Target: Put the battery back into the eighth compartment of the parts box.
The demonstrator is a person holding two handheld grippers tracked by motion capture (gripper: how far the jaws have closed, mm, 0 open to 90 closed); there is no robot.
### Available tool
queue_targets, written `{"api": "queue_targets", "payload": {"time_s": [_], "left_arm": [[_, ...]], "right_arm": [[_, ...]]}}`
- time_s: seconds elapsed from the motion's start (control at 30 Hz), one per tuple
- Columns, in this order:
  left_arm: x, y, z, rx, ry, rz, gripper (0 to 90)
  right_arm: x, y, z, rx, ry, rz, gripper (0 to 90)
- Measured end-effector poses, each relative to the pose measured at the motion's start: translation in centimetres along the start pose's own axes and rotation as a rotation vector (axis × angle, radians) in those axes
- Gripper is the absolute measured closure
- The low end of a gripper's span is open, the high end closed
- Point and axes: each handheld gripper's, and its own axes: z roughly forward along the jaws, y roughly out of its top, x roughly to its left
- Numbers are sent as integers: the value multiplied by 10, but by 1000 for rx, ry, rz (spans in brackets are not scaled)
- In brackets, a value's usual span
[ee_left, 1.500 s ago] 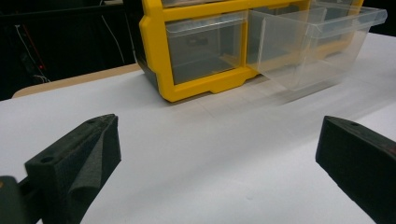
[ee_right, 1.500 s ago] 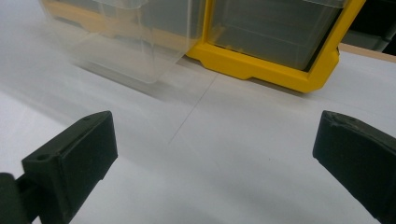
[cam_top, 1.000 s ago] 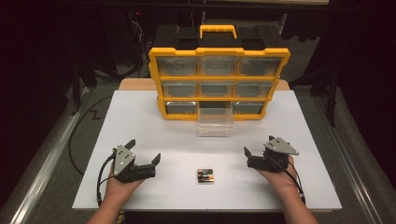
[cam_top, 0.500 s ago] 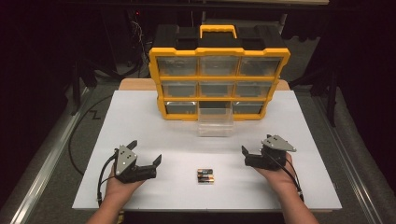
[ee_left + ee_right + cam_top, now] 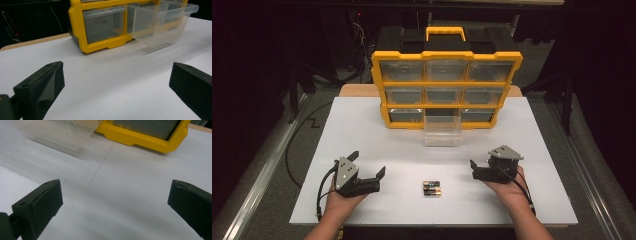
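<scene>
2 batteries (image 5: 431, 188) lie side by side on near part of white table (image 5: 377, 135), midway between both grippers, touching neither. Left gripper (image 5: 368, 171) jaws spread wide, empty, held low over table. Right gripper (image 5: 476, 167) jaws spread too, empty. Yellow organizer (image 5: 446, 86) at far side, clear drawer (image 5: 442, 132) pulled out.

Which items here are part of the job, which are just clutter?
In the job:
batteries
open drawer
organizer
left tongs, open
right tongs, open

Lying about:
floor cable
wooden board under the sheet
</scene>
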Motion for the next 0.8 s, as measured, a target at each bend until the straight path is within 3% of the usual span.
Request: {"api": "queue_targets", "payload": {"time_s": [0.23,0.4,0.53,0.8], "left_arm": [[-2,-1,1,14,-4,6,9],[-5,1,-1,-7,-8,22,9],[-4,1,-1,-11,-3,19,9],[-7,0,2,-1,-2,27,9]], "right_arm": [[-4,2,1,71,8,8,10],[-1,1,1,112,13,2,11],[1,2,-2,125,27,-21,14],[-5,6,-4,205,60,-50,15]]}}
